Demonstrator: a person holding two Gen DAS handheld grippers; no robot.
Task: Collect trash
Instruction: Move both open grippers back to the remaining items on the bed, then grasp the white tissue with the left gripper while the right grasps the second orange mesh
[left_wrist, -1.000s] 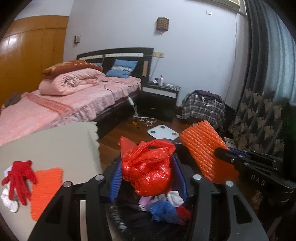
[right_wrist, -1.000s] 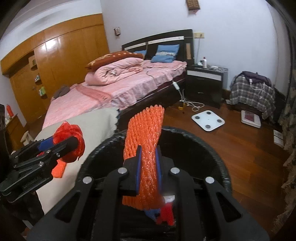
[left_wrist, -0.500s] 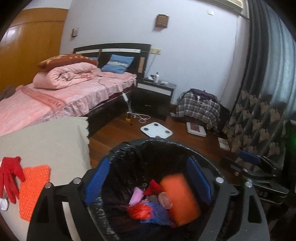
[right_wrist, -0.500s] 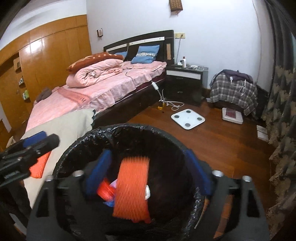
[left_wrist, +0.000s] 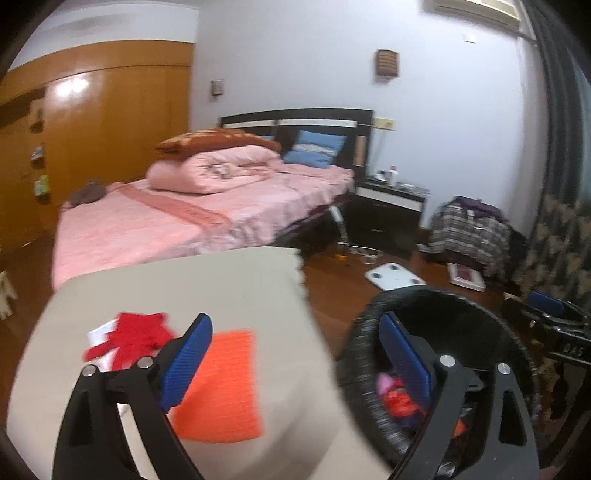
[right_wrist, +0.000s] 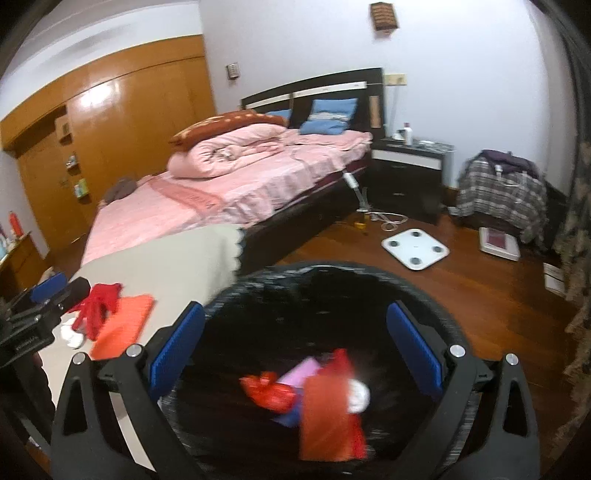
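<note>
Swinging left gripper (left_wrist: 291, 365) off bin (right_wrist: 436, 295), fingers just spread, empty; right gripper (right_wrist: 295, 354) likewise. Next: grab orange net (left_wrist: 221, 387) mid-worktop (left_wrist: 184, 288).

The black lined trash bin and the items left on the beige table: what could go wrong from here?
1. The orange foam net sleeve and red glove lie close together; the open left gripper might drag both or grab only one.
2. The black lined trash bin stands beside the beige table's edge; a swinging hand may knock it.
</note>
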